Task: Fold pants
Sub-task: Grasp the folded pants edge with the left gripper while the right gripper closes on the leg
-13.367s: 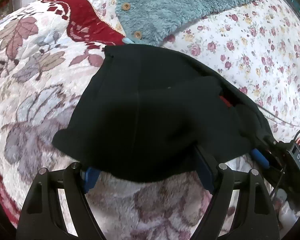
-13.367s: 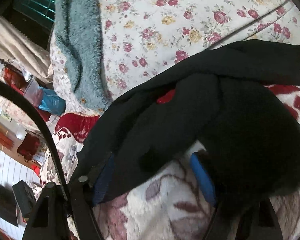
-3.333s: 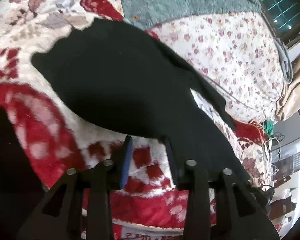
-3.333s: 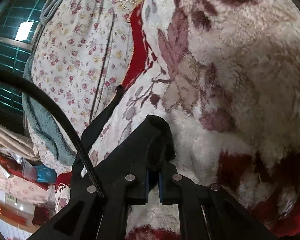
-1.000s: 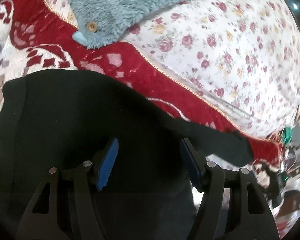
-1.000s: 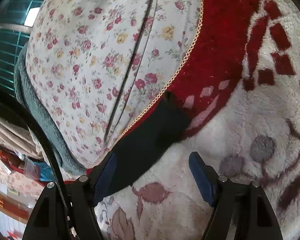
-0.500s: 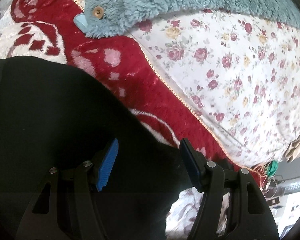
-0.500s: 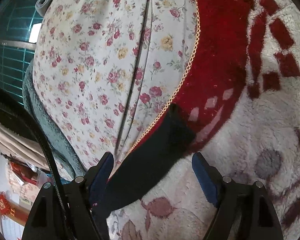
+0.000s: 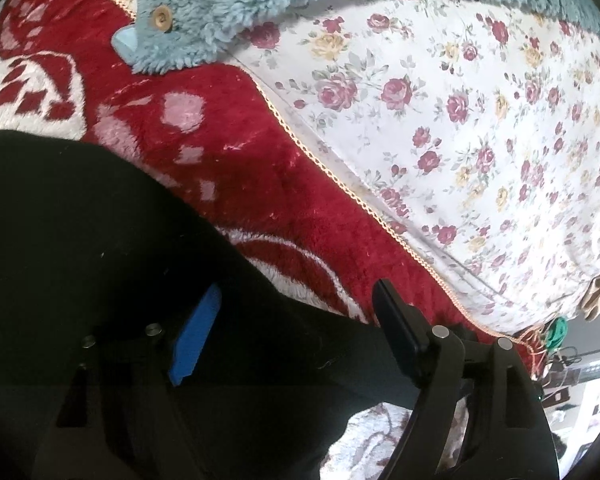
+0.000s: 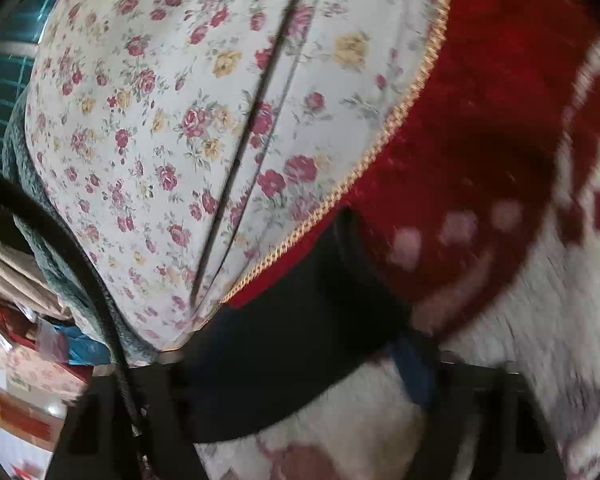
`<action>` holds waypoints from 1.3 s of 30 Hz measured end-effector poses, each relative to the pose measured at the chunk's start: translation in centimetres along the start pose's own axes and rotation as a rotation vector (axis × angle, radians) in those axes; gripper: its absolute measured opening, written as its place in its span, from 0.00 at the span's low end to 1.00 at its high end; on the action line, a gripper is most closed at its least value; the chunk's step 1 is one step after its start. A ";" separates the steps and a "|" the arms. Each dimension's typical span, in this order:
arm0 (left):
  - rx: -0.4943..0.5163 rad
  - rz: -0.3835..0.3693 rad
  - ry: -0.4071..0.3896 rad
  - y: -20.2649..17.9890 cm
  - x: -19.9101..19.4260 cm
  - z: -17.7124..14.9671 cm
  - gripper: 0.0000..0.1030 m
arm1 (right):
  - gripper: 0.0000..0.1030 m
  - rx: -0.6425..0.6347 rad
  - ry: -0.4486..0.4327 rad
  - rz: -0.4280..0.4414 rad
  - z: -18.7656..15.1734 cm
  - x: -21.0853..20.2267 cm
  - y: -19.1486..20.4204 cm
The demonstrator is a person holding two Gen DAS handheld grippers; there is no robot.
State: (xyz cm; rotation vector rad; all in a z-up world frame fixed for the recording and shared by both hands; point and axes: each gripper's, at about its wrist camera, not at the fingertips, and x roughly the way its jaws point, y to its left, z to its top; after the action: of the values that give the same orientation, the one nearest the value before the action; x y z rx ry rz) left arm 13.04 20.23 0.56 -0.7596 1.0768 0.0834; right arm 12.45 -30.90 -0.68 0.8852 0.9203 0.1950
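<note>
Bedding fills both views: black pants (image 9: 100, 264) lie spread on a red-and-white plush blanket (image 9: 236, 160), beside a rose-print quilt (image 9: 460, 128) and a teal fleece (image 9: 236, 4). The left gripper (image 9: 296, 320) and right gripper (image 10: 300, 364) straddle the cloth, wide open, gripping nothing. Closing on the edge seems next, before folding over.

A plush red-and-cream blanket (image 9: 228, 168) covers the bed, its gold-corded edge (image 9: 340, 184) meeting a white quilt (image 9: 480, 120) sprigged with pink and yellow roses toward two o'clock. A shaggy teal fleece (image 9: 228, 4) with a wooden button (image 9: 162, 17) lies across the top, around twelve. From the right wrist view, a green-tinted barred window (image 10: 4, 80) glows at nine o'clock, with red clutter (image 10: 20, 360) below at eight.
</note>
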 end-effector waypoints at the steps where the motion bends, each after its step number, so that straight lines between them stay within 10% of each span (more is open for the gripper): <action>1: 0.010 0.005 -0.005 -0.1 0.1 0.0 0.73 | 0.13 0.042 0.030 0.029 -0.1 0.9 -0.8; 4: 0.064 0.087 -0.015 -0.5 0.4 -0.3 0.28 | 0.05 0.039 0.003 0.042 -0.6 0.6 -0.9; 8: 0.063 0.087 -0.022 0.5 0.2 -0.4 0.11 | 0.05 -0.011 -0.028 0.081 -1.2 -1.4 0.5; 39: 0.232 -0.132 -0.165 -0.2 -16.1 -10.6 0.06 | 0.05 -0.039 -0.162 0.307 -9.2 -19.9 0.7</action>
State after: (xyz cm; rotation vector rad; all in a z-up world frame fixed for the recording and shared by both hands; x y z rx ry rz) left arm -2.94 18.49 11.16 -0.6016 0.8604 -0.0888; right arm -6.62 -35.04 9.26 0.9887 0.6257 0.3980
